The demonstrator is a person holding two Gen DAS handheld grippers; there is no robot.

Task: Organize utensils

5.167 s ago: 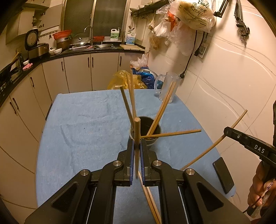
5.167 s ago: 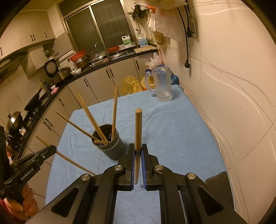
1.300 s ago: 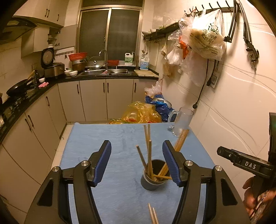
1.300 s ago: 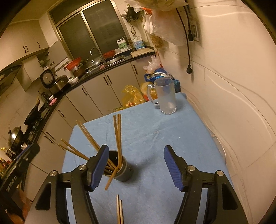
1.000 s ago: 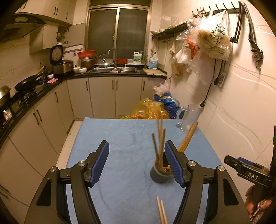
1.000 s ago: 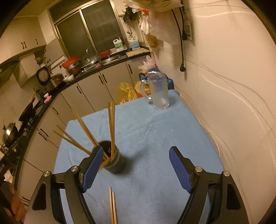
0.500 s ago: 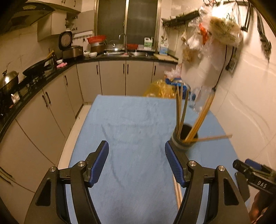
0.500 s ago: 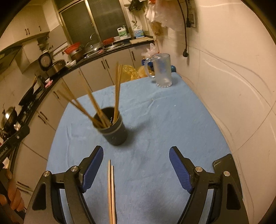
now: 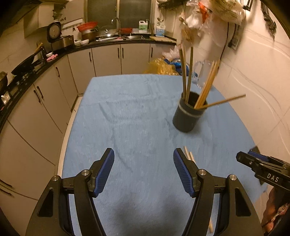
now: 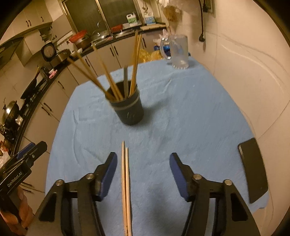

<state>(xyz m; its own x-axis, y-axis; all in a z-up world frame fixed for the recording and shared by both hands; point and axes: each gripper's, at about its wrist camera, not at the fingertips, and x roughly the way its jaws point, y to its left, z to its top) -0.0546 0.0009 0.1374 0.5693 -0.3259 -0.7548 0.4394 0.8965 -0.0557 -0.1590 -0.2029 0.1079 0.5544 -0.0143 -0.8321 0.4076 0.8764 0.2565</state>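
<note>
While right gripper (image 10: 141,159) narrows, still spread, two chopsticks (image 10: 126,181) lie btwn fingers, untouched.

Beyond the far edge of your blue-covered table (image 9: 137,112), pale cabinets (image 9: 107,59) under a dark countertop (image 9: 108,42) run along the back wall and curve down the table's left side. Above that counter, straight behind the table, you have a sink tap (image 9: 116,21) before a dark window (image 9: 117,10); warm yellowish light fills the room. To the table's right stands a pale wall (image 10: 244,59), touching the table's edge.
</note>
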